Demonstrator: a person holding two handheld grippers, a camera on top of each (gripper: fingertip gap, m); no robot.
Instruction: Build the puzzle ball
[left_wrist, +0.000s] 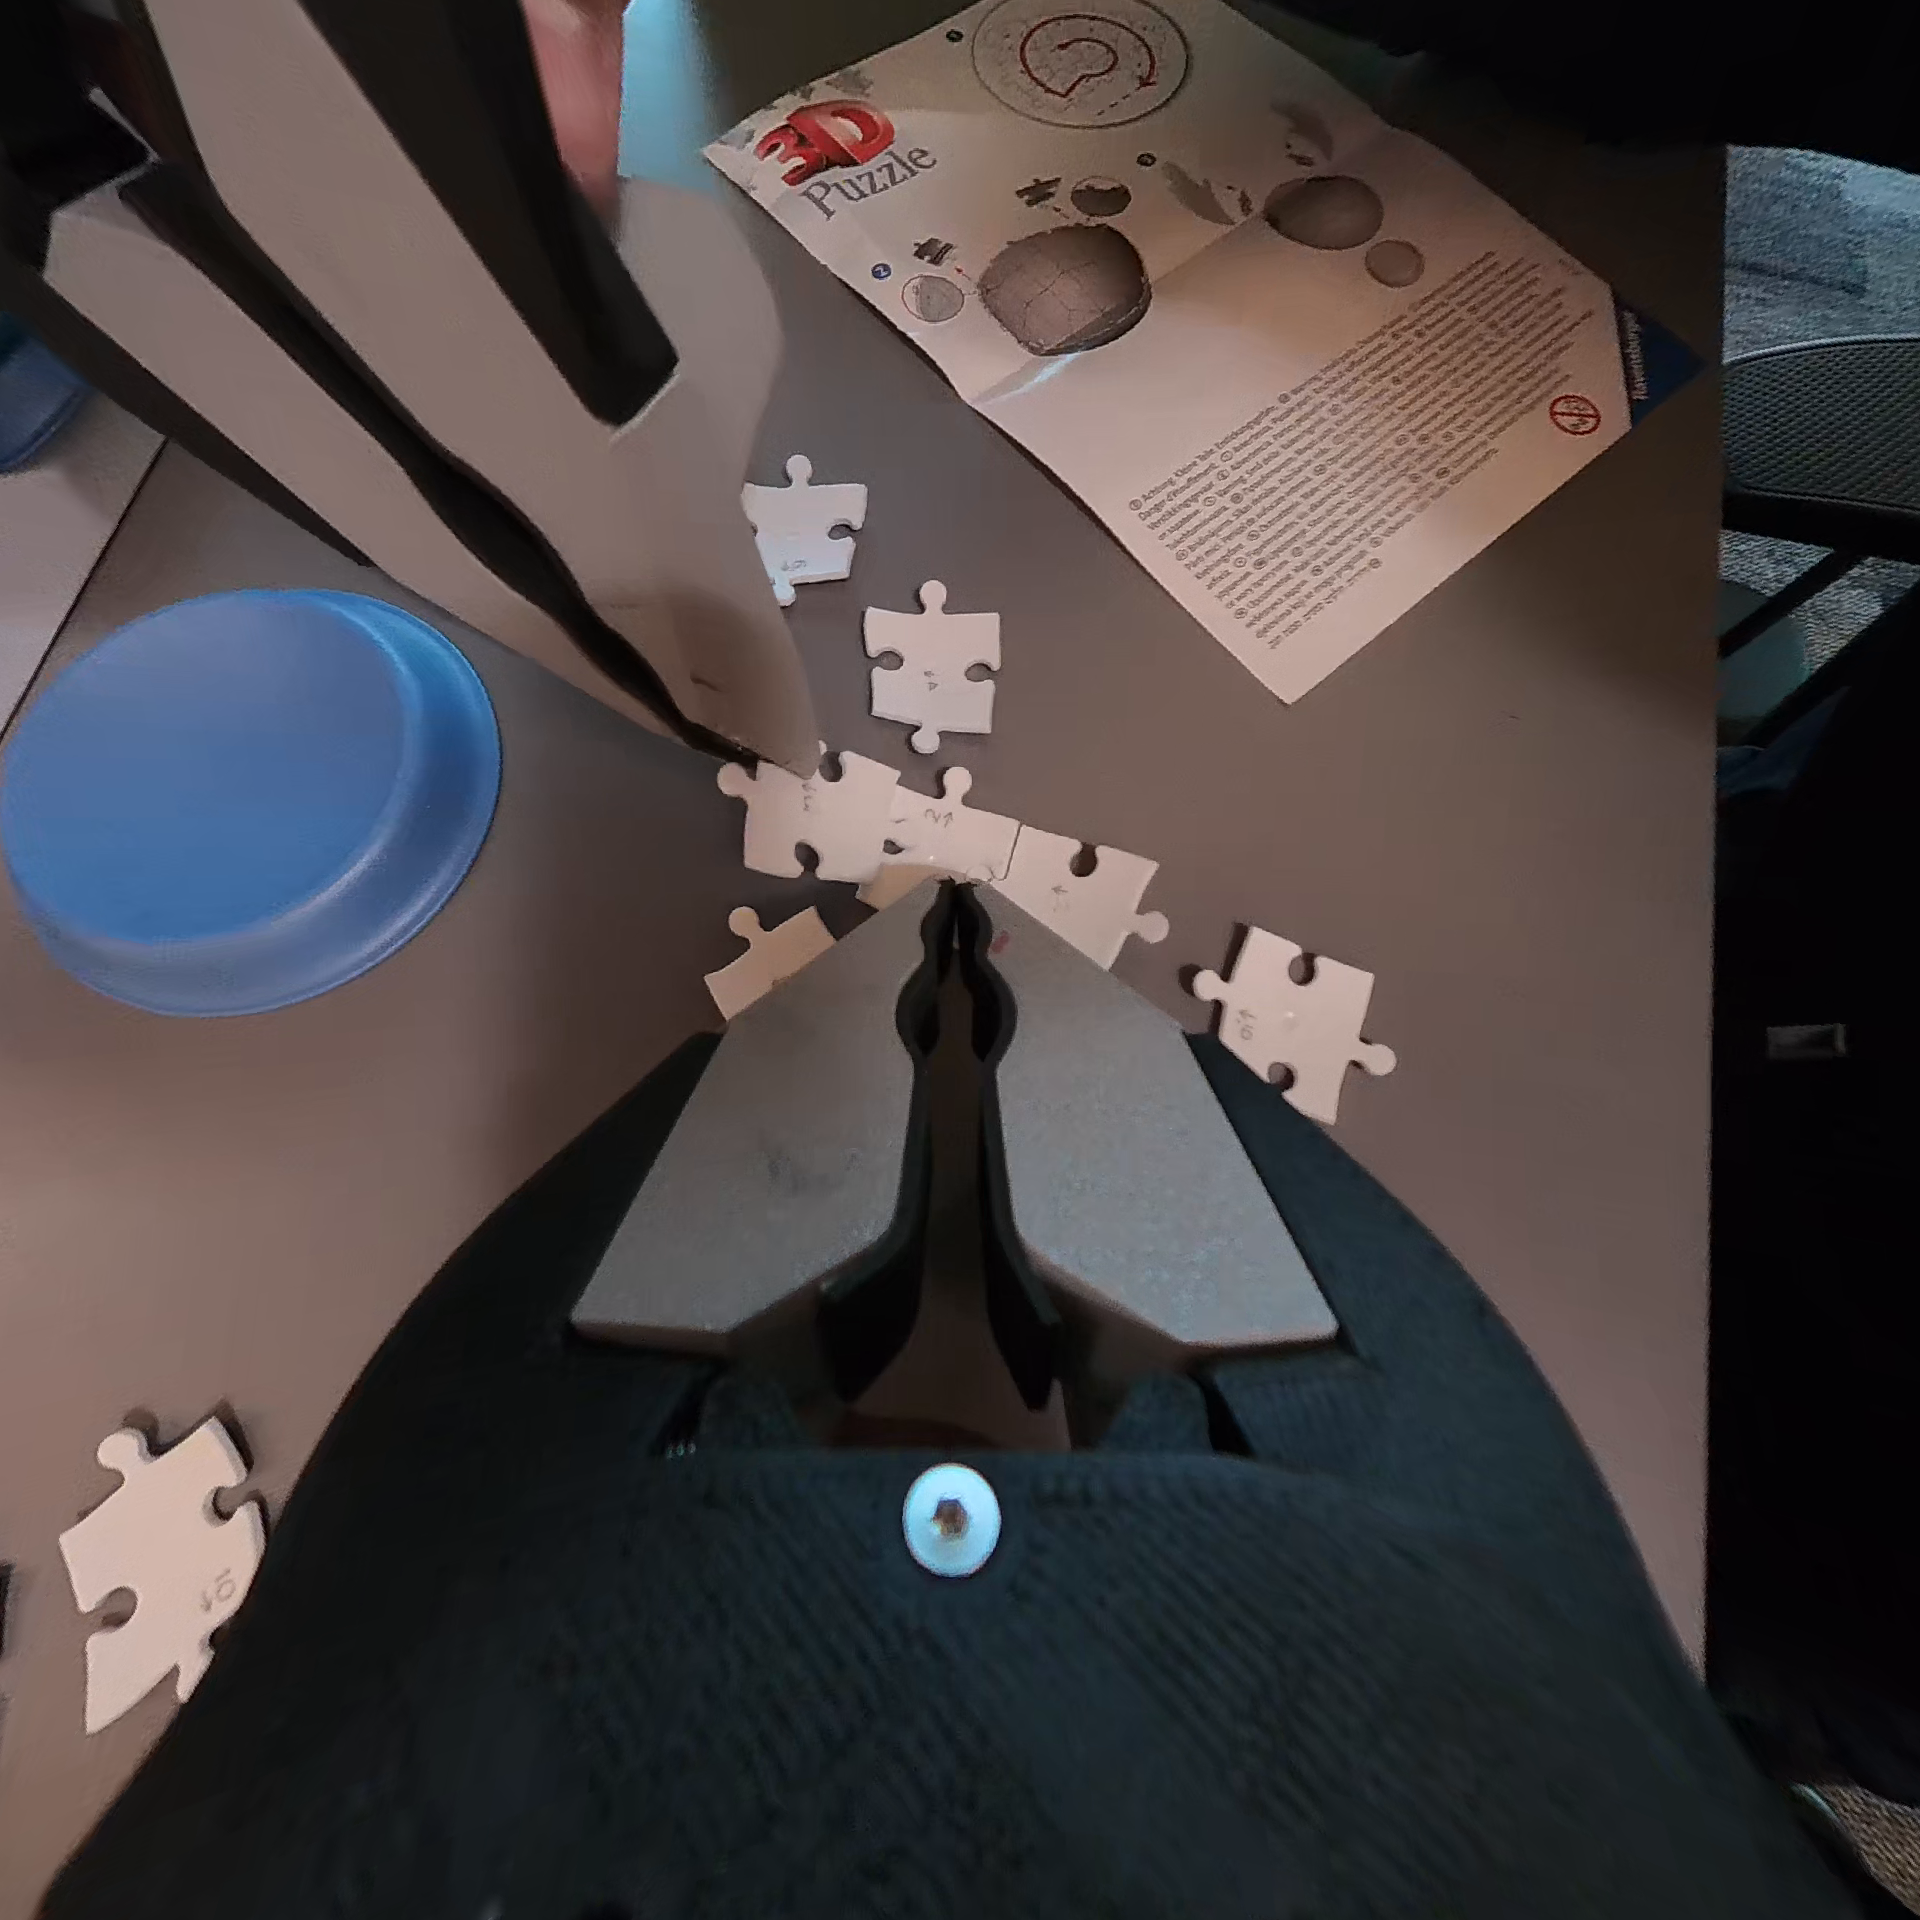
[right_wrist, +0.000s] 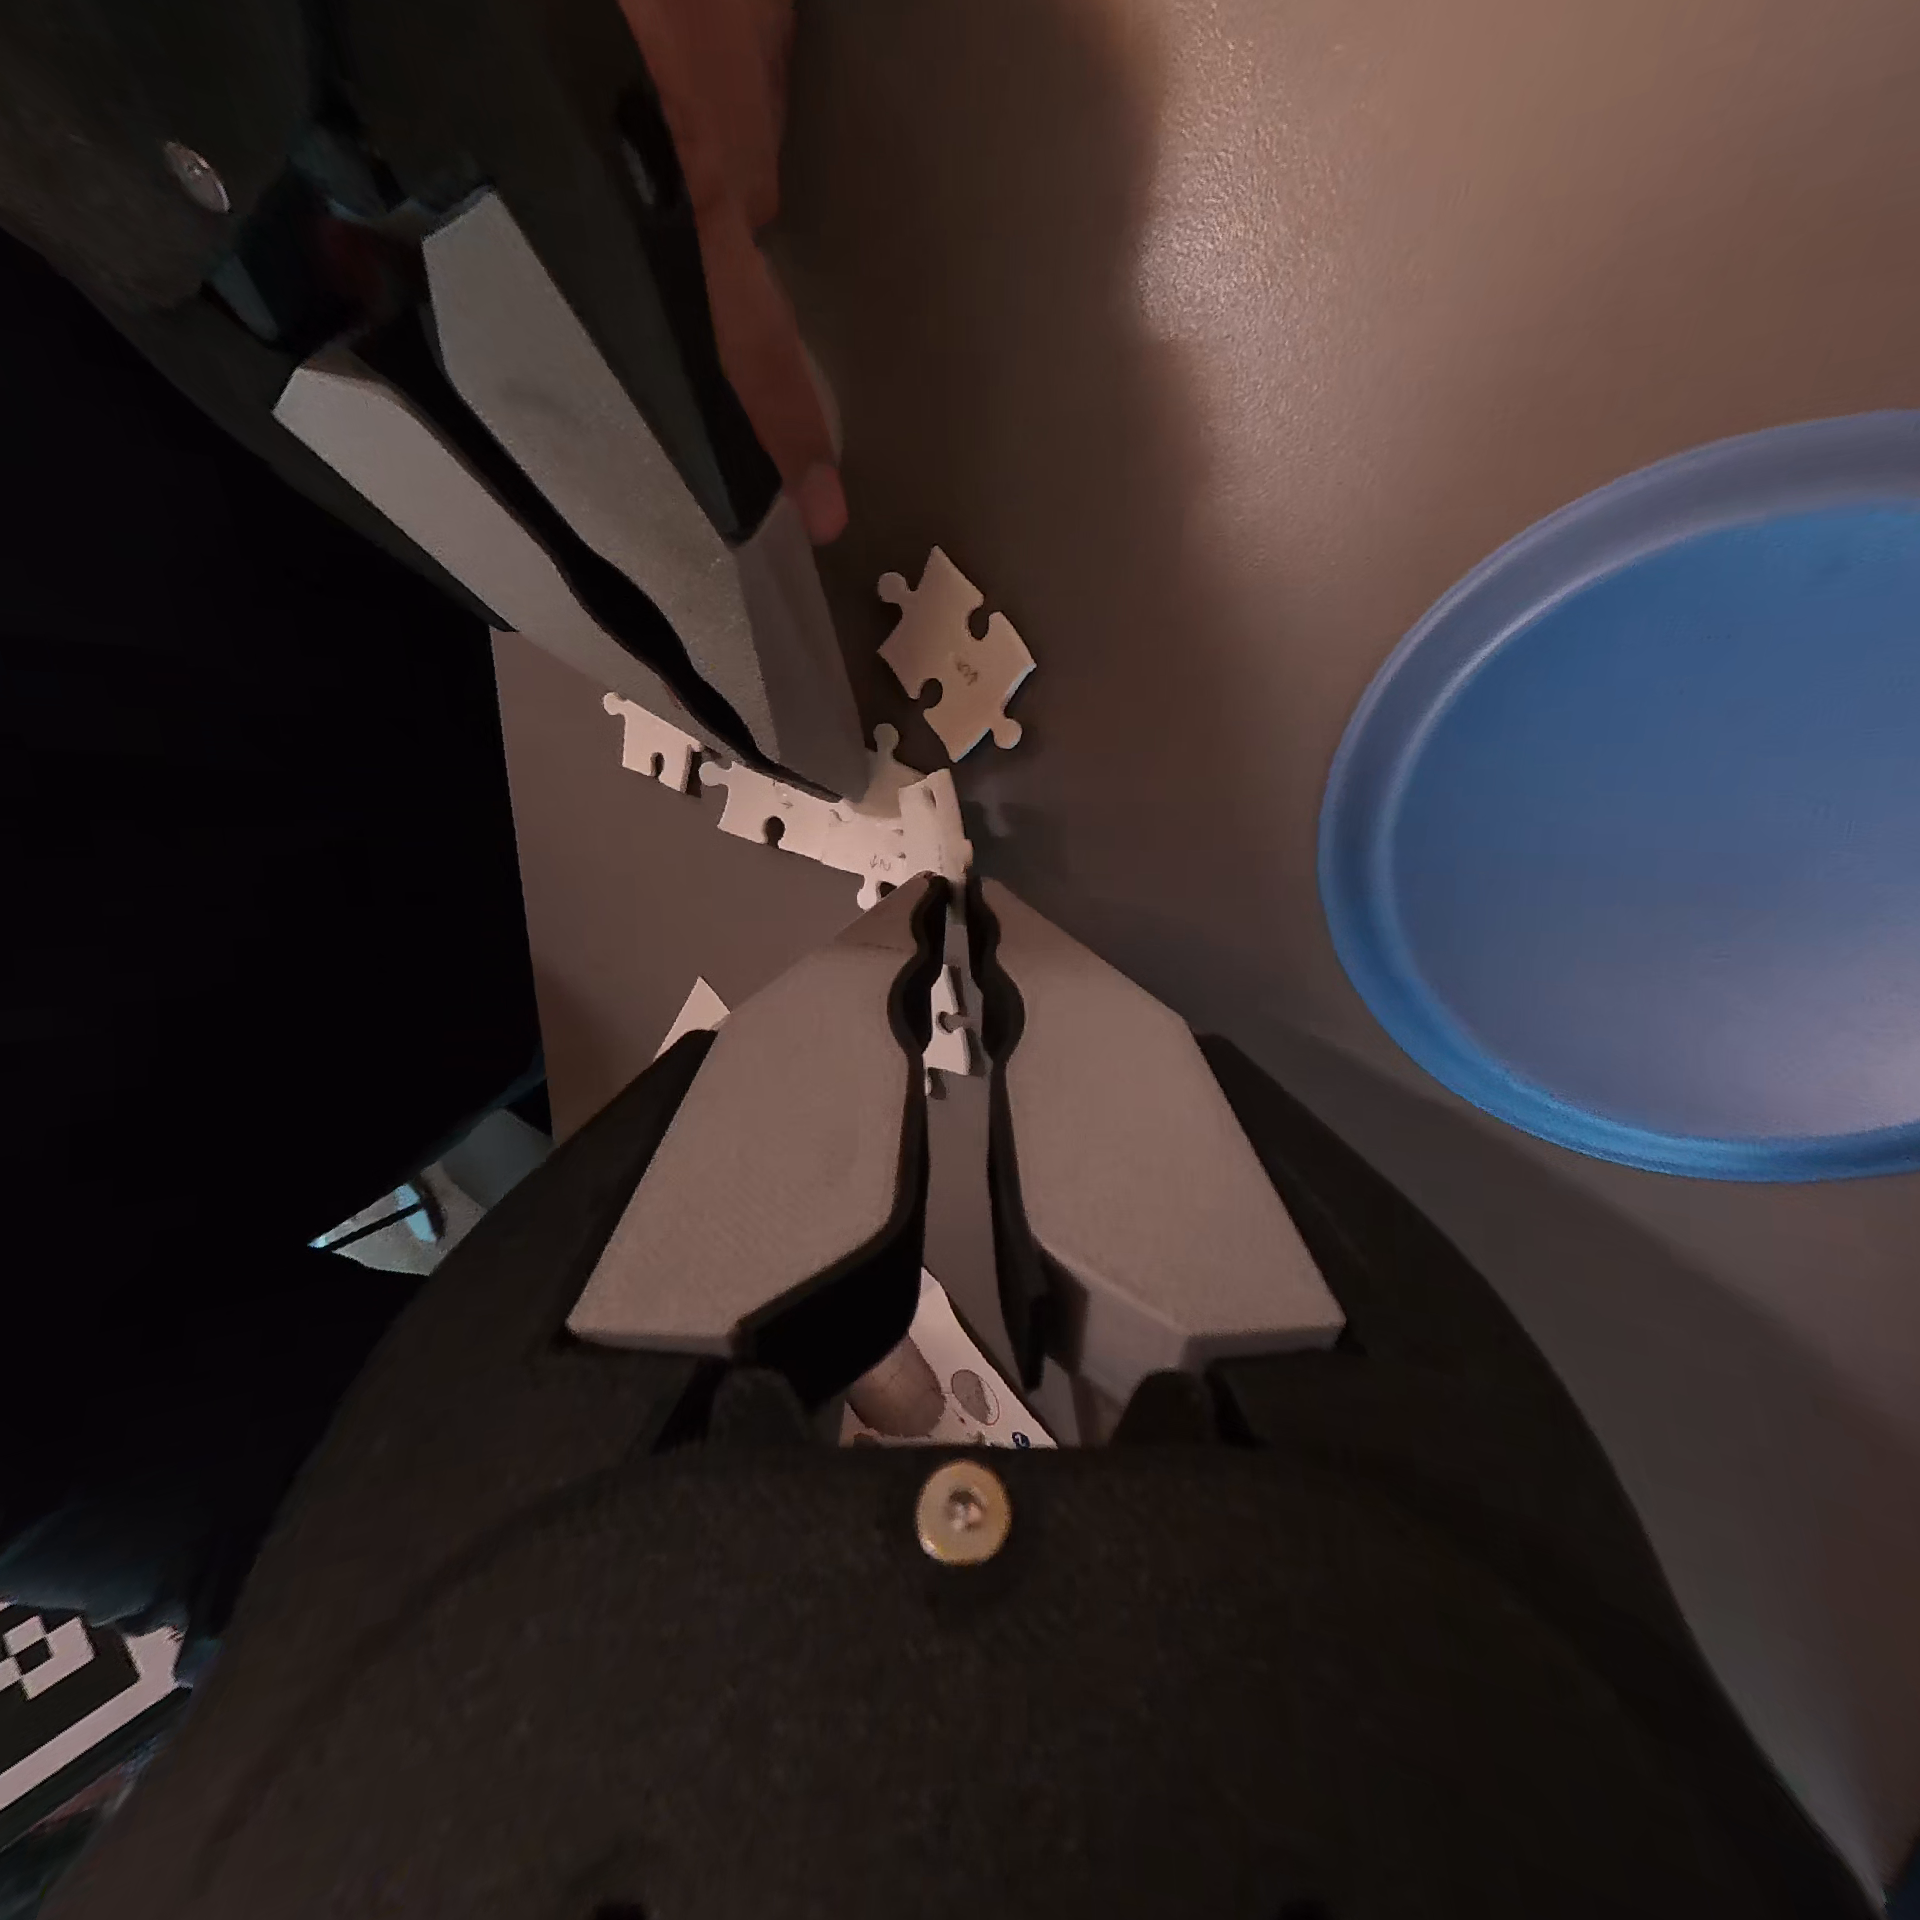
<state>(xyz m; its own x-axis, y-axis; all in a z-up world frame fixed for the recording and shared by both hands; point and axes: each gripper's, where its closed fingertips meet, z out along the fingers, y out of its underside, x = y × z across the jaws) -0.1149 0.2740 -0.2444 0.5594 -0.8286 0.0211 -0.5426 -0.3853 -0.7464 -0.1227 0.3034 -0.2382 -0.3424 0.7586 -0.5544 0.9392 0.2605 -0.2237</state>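
Note:
A strip of three joined white puzzle pieces is held over the grey table. My left gripper is shut on the lower edge of the strip's middle piece. My right gripper is shut on the end piece of the strip, which shows edge-on between its fingers. In the left wrist view the right gripper comes in from the upper left and pinches the strip's left piece. In the right wrist view the left gripper comes in from the upper left.
Loose white pieces lie around the strip, one far off at the lower left. An upturned blue bowl stands to the left. A printed instruction sheet lies at the back right, near the table's right edge. My two grippers' fingertips are within a few centimetres of each other.

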